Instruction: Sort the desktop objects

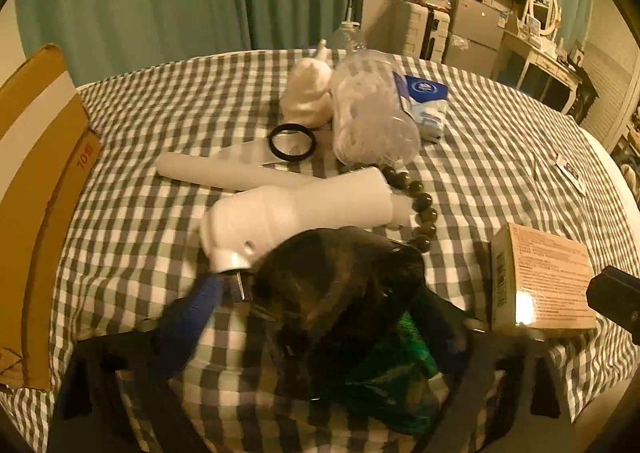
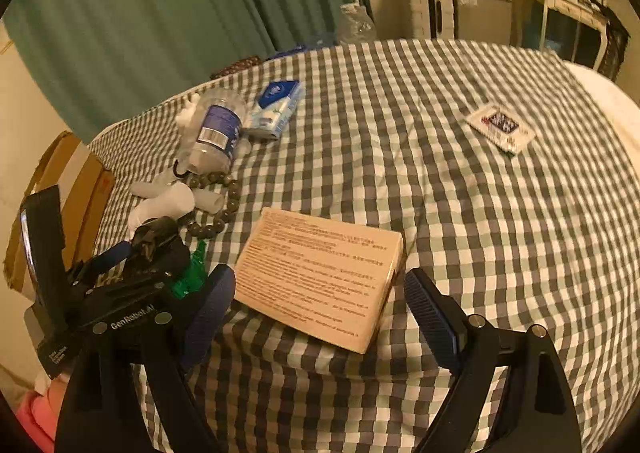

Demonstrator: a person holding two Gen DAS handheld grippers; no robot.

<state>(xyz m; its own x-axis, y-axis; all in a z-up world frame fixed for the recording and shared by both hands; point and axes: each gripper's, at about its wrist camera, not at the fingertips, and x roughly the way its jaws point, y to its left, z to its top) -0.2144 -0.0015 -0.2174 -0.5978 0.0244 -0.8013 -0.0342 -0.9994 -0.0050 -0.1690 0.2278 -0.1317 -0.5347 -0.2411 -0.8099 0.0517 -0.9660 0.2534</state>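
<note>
left gripper (image 1: 316, 317): jaws apart, set around a dark pouch (image 1: 336, 285); one blue finger (image 1: 188, 325) left of it, the other at its right edge; can't tell whether the pads press on it (blurred, dim).
pouch: near edge of the bed, partly over a green packet (image 1: 392, 381); just in front of the white bottle.
right gripper (image 2: 320, 301): jaws wide, nothing held; fingers (image 2: 208, 313) either side of the near end of the box (image 2: 320, 273), pads off it.
box: flat on the check cloth (image 2: 440, 193), printed side up, near the front edge, just right of the clutter.
white bottle (image 1: 300, 213): on its side, cap toward the pouch.
beads (image 1: 424, 209): dark string curving around the far end of the white bottle.
tube (image 1: 224, 173): white, lying behind the white bottle.
ring (image 1: 291, 142): black, flat, just behind the tube.
clear bottle (image 1: 372, 117): on its side beside the ring, blue label.
tissue pack (image 1: 428, 105): blue-white, touching the clear bottle.
white bag (image 1: 308, 93): left of the clear bottle.
sachet (image 2: 500, 127): alone, well apart on the right.
cardboard (image 1: 36, 189): standing off the left edge.
</note>
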